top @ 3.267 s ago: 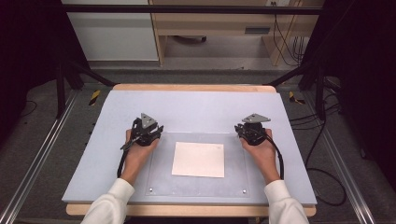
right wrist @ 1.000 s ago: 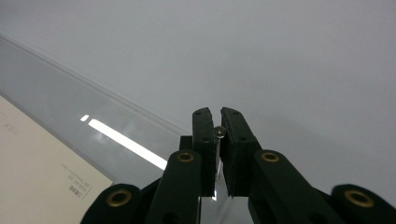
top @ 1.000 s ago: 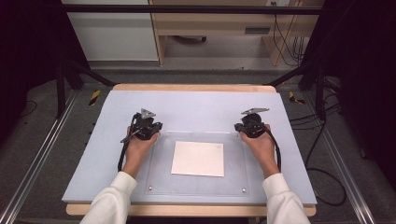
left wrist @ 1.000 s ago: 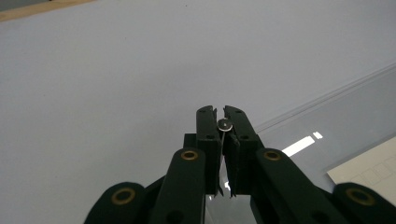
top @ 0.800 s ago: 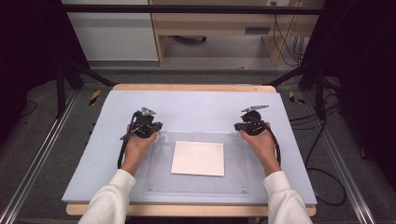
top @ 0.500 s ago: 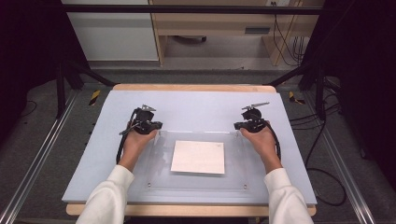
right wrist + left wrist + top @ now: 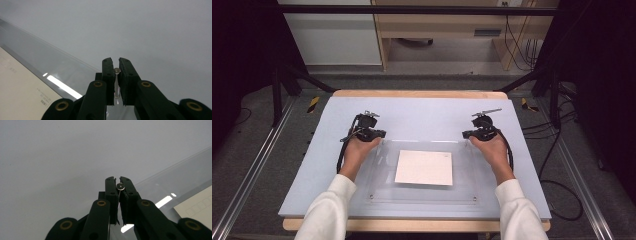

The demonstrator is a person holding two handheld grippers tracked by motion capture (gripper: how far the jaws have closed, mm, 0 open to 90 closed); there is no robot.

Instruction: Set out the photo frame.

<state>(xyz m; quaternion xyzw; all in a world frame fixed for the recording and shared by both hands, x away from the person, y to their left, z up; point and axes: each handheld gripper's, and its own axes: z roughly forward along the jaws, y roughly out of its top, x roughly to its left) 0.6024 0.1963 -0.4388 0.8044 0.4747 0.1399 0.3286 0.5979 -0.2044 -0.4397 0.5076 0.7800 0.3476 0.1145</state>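
While both hands are reaching to the far corners of the clear sheet (image 7: 422, 195), the high view is showing the left gripper (image 7: 371, 131) and right gripper (image 7: 482, 131) set symmetrically, probably to lift the sheet level off the white paper (image 7: 424, 167) lying centred beneath. Left gripper view: jaws are pinching a small corner stud (image 7: 120, 186). Right gripper view: jaws are pinching its matching stud (image 7: 116, 71).

Black claws (image 7: 119, 185), a white sheet (image 7: 424, 167) under a clear panel (image 7: 382, 165), pale lavender tabletop (image 7: 422, 112).
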